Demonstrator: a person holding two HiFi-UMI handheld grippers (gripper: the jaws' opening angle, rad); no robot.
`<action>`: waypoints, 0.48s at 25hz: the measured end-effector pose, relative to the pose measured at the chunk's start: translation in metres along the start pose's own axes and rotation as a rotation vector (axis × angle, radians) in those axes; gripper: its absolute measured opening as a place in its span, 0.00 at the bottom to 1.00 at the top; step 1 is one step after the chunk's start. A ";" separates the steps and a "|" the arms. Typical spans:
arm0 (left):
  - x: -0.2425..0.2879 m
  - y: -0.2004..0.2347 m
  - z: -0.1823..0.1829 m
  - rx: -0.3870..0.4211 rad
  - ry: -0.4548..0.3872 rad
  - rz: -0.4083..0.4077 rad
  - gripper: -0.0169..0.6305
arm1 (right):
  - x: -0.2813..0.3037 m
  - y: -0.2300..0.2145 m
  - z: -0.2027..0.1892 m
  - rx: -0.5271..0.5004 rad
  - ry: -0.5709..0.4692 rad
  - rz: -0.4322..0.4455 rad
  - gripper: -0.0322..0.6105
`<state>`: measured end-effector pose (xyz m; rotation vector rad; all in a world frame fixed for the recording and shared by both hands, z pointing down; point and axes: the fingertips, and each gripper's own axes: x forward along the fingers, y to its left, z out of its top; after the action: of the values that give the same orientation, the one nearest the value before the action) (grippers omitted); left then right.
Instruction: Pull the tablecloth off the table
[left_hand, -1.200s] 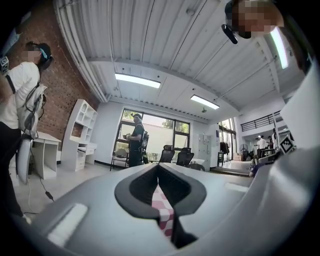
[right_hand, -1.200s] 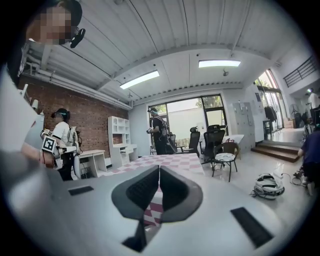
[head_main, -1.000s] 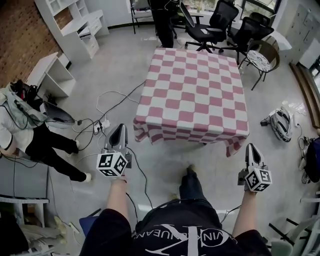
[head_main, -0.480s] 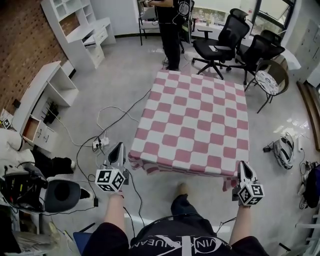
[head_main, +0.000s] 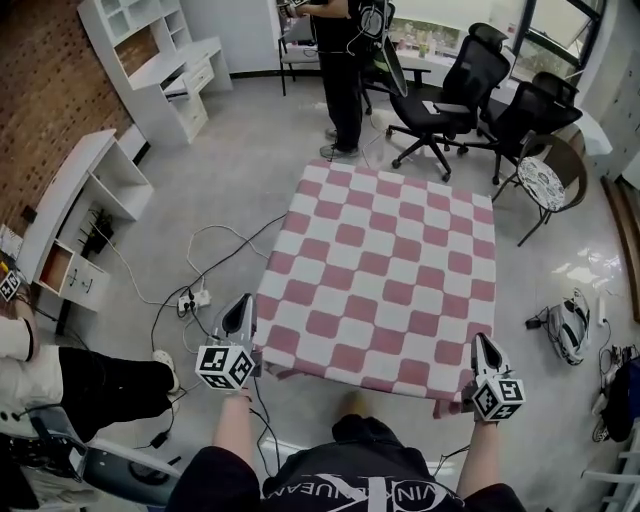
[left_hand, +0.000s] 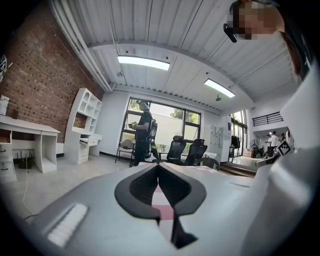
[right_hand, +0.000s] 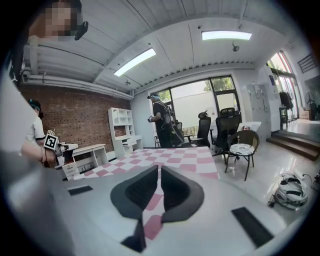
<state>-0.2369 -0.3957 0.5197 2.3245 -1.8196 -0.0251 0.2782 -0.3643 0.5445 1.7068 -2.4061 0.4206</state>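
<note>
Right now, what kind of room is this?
Probably an office or workroom. There are black swivel chairs, white shelves along a brick wall, and cables trailing over the floor.

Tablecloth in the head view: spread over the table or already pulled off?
Spread. The checkered tablecloth lies flat over the whole table, its near edge draping down; no bare tabletop shows.

Left gripper and right gripper have reached the tablecloth (its near corners).
</note>
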 end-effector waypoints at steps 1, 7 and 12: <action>0.006 -0.001 -0.001 -0.001 0.006 0.003 0.04 | 0.003 -0.005 -0.001 0.003 0.009 0.001 0.07; 0.037 -0.008 -0.012 -0.014 0.025 -0.003 0.04 | 0.029 -0.025 -0.008 0.009 0.034 0.016 0.07; 0.055 -0.012 -0.022 -0.002 0.069 -0.029 0.05 | 0.051 -0.022 -0.017 0.010 0.065 0.048 0.07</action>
<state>-0.2093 -0.4432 0.5451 2.3204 -1.7524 0.0485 0.2815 -0.4114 0.5780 1.6168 -2.4069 0.4878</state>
